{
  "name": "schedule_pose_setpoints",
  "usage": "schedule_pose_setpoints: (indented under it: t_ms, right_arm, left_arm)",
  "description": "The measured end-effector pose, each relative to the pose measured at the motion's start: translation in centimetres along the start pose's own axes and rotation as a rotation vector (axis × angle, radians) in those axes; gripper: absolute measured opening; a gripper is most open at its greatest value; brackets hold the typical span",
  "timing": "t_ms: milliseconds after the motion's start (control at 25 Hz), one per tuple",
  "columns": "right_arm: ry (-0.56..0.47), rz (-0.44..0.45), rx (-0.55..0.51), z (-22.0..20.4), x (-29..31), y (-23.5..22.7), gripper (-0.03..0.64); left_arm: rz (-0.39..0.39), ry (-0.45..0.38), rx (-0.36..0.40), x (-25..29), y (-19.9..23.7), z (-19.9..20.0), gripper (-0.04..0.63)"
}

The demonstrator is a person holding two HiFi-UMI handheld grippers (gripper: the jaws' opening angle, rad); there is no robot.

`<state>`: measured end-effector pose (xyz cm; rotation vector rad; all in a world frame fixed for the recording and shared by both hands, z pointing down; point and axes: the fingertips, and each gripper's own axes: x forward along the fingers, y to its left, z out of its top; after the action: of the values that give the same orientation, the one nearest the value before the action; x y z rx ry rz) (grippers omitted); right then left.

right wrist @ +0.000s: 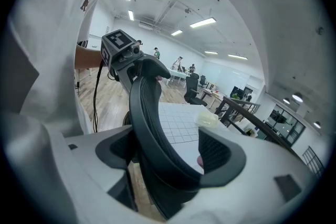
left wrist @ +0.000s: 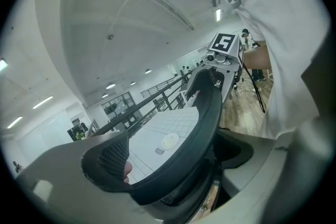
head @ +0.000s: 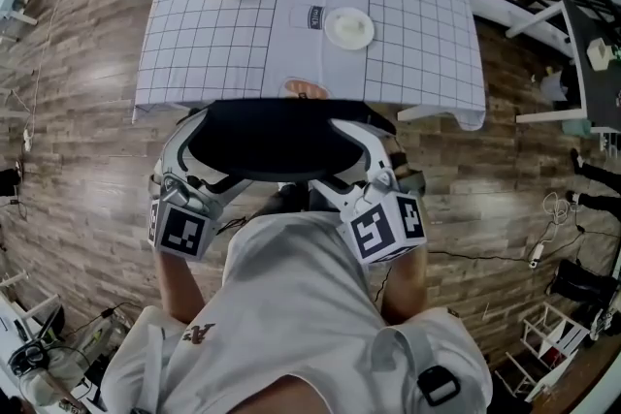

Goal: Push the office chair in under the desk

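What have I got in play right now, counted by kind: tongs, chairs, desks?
Tongs: 2, the left tongs and the right tongs, each gripping the chair's backrest.
Chairs: 1, the office chair.
Desks: 1, the desk under a checked cloth.
Total: 4

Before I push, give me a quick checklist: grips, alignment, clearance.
1. Left tool grip: ok, jaws clamped on the chair backrest rim.
2. Right tool grip: ok, jaws clamped on the same rim.
3. Alignment: ok, the backrest faces the desk edge, roughly centred.
4. Space under the desk: cannot tell, desktop and backrest hide it.
5. Castors: cannot tell, hidden below the backrest.
6. Floor cable: ok, it lies off to the right, apart from the chair.
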<state>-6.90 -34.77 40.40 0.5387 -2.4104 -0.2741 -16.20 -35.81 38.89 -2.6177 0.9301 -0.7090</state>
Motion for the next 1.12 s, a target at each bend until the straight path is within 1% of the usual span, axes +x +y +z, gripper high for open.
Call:
schedule_pose_setpoints:
  t_ms: [120,240,360,400,480,520,560,600,680,720,760,840,880,920,960,1040,1120]
  right_arm:
    - [-0.005,0.003,-0.008,0.1,-0.3,0.4,0.351]
    - [-0.026,0.026,-0.011,0.3,-0.8,1.0,0.351]
    - [-0.07,0.046,0.002,0.9,-1.7,1.4,0.351]
    - [-0.093,0.053,0.01,1.2,-2.1,1.5,0.351]
    - [-0.154,0.063,0.034,1.9,-3.0,1.5,0.35]
    - [-0.192,0.062,0.05,2.3,-3.5,1.3,0.316]
    - [-0.231,0.057,0.067,2.8,-4.0,1.0,0.282]
    - [-0.27,0.048,0.081,3.3,-4.6,0.7,0.268]
    - [-0.343,0.018,0.104,4.4,-5.7,-0.3,0.204]
    - [-0.379,-0.001,0.118,5.0,-6.1,-0.8,0.168]
    - [-0.411,-0.02,0.131,5.5,-6.4,-1.4,0.14]
    - [-0.452,-0.058,0.151,6.2,-6.8,-2.4,0.083]
    - [-0.459,-0.075,0.156,6.4,-6.7,-2.8,0.064]
    - [-0.462,-0.088,0.158,6.5,-6.6,-3.0,0.061]
    - [-0.465,-0.099,0.162,6.7,-6.5,-3.1,0.026]
    - [-0.47,-0.113,0.171,7.1,-6.0,-3.3,0.005]
    - [-0.475,-0.121,0.175,7.6,-5.6,-3.6,0.003]
  left_arm:
    - [0.003,-0.014,-0.003,-0.4,-0.2,0.2,0.489]
    - [0.002,-0.014,-0.013,-0.9,-0.2,0.4,0.488]
    - [-0.023,-0.019,-0.033,-1.4,-0.2,0.9,0.483]
    - [-0.038,-0.039,-0.053,-1.7,-0.3,1.4,0.48]
    - [-0.057,-0.093,-0.119,-2.5,-0.4,2.4,0.467]
    - [-0.059,-0.116,-0.142,-2.9,-0.5,2.9,0.438]
    - [-0.06,-0.133,-0.147,-3.1,-0.6,3.2,0.401]
    - [-0.063,-0.14,-0.138,-3.2,-0.7,3.4,0.381]
    - [-0.074,-0.139,-0.121,-3.4,-1.0,3.5,0.354]
    - [-0.074,-0.143,-0.129,-3.5,-1.1,3.6,0.332]
    - [-0.061,-0.161,-0.154,-3.9,-0.9,3.8,0.306]
    - [0.0,-0.248,-0.228,-4.9,0.4,4.9,0.097]
    - [0.03,-0.293,-0.258,-5.4,1.2,5.6,0.052]
    - [0.056,-0.327,-0.275,-5.7,1.8,6.0,0.007]
    - [0.075,-0.348,-0.278,-5.8,2.2,6.3,0.003]
    - [0.101,-0.362,-0.268,-5.4,2.9,6.7,0.003]
    - [0.129,-0.363,-0.253,-4.8,3.5,7.2,0.002]
